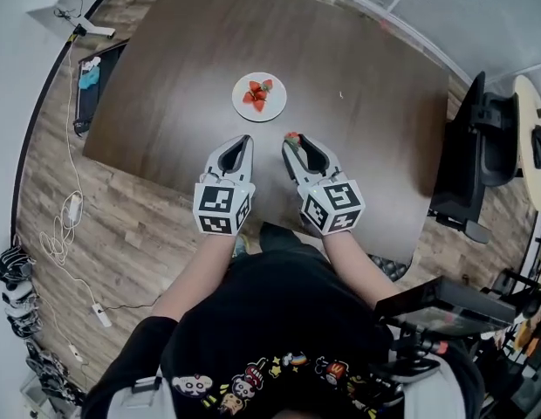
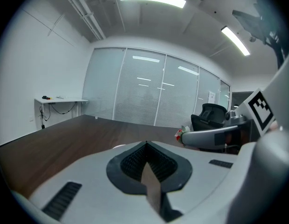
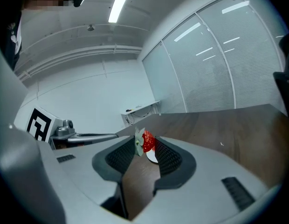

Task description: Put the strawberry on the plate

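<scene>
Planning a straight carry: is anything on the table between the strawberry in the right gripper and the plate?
No. In the head view, only bare brown table separates the held strawberry from the plate.

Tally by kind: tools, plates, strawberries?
Tools: 2. The left tool is shut and empty; the right tool is shut on a strawberry.
Plates: 1, the plate.
Strawberries: about 4. That is the held one plus a pile of roughly 3, overlapping, on the plate.
Total: about 7

Most of plate behind strawberry
</scene>
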The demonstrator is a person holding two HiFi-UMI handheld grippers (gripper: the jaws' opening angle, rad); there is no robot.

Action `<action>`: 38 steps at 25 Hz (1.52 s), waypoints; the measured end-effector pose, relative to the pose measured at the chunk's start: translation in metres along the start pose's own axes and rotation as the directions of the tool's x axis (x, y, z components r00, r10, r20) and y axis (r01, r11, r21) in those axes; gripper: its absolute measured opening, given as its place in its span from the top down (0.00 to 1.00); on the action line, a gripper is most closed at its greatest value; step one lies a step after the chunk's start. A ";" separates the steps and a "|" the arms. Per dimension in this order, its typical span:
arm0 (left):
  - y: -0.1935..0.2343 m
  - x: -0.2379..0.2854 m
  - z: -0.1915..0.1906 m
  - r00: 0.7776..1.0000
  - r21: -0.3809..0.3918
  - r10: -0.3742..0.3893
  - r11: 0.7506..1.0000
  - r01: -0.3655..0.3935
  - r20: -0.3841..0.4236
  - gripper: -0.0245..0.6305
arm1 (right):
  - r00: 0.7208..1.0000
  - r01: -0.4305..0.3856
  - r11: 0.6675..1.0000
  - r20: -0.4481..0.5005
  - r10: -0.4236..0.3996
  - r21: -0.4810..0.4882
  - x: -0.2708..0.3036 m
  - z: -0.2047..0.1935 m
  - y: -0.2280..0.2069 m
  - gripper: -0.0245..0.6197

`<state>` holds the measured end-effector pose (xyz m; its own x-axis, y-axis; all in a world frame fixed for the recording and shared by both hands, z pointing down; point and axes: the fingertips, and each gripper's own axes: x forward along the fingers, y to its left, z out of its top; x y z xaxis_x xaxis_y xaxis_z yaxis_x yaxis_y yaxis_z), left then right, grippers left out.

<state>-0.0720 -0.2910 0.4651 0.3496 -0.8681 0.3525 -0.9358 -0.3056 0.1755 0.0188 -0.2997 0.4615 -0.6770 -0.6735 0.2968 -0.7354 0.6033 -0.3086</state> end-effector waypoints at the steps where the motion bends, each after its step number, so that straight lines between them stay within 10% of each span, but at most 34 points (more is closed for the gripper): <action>1: 0.002 0.004 -0.002 1.000 -0.004 0.007 1.000 -0.007 -0.008 0.98 | 1.000 -0.007 1.000 -0.009 0.007 0.003 0.006 -0.001 -0.003 0.77; 16: 0.015 0.064 -0.034 0.991 -0.037 0.030 0.999 -0.036 -0.132 0.98 | 0.984 -0.095 0.995 -0.150 0.098 0.027 0.095 -0.036 -0.059 0.77; 38: 0.034 0.094 -0.060 0.981 -0.083 0.094 0.991 -0.109 -0.172 0.98 | 0.907 -0.234 0.952 -0.396 0.141 -0.198 0.175 -0.094 -0.085 0.77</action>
<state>-0.0678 -0.3596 0.5593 0.2625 -0.8124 0.5206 -0.9616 -0.1752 0.2114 -0.0402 -0.4283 0.6247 -0.7292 -0.3567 0.5840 -0.5470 0.8167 -0.1841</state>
